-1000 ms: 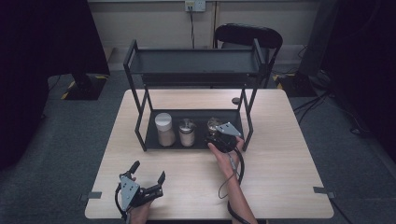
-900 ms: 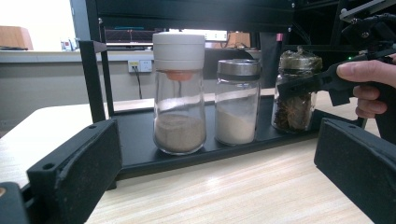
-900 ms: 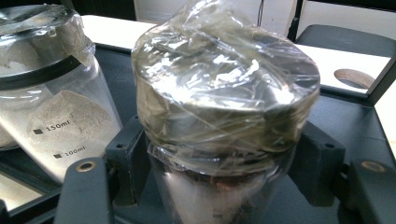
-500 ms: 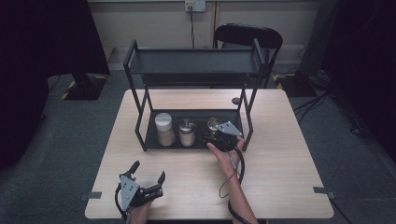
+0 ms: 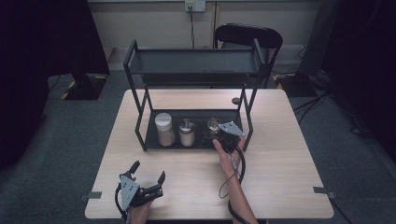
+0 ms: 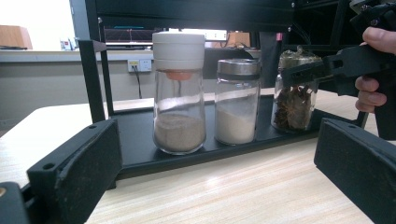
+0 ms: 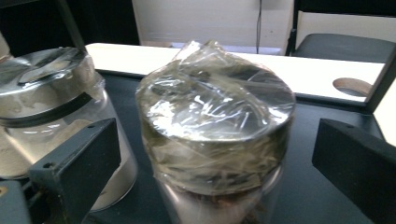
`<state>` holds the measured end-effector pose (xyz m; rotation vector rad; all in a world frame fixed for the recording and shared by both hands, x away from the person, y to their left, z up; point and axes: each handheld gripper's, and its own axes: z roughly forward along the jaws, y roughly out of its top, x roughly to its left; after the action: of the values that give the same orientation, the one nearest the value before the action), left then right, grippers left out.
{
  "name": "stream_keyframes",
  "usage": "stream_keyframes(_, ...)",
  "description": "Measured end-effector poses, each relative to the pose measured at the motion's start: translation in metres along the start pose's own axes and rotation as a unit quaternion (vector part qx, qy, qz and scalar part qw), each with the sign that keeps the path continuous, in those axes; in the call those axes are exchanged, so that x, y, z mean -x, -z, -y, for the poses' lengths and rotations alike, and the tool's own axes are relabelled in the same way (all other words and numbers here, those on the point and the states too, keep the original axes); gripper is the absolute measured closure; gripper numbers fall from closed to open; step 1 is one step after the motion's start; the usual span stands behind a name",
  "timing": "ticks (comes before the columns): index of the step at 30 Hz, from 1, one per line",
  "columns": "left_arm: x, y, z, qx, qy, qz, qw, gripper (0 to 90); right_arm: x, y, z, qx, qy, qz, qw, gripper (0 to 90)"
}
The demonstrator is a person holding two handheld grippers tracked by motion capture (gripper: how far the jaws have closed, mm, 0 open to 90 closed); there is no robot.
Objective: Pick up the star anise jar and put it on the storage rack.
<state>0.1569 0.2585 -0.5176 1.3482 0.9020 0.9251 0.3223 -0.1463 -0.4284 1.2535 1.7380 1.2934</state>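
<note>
Under plastic wrap, the jar (image 7: 215, 140) contents barely discernible.

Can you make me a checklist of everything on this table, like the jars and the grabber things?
Surface: pale wooden table, with a round hole behind the rack.
Job's things: plastic-wrapped jar of dark spice, standing on the lower shelf of the black rack.
Clutter: white-capped jar and metal-capped jar beside it.
Grippers: right gripper at the wrapped jar, jaws just opened, pads clear of it; left gripper open, near the table's front edge.
Cables: one loops from the right gripper.
Surroundings: black chair, wall socket, grey floor.
</note>
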Motion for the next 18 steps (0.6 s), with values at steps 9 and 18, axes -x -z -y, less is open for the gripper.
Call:
stream_keyframes(9, -0.0003, -0.0003, -0.0002, -0.001, 0.001, 0.0, 1.0, 0.2, 0.0025, 0.0058, -0.0004, 0.007, -0.009, 0.004, 0.9999, 0.4)
stream_keyframes(18, 0.0004, -0.0003, -0.0001, 0.0, 0.0, -0.001, 1.0, 0.2, 0.0048, 0.0082, 0.001, 0.014, -0.015, -0.005, 0.9998, 0.4)
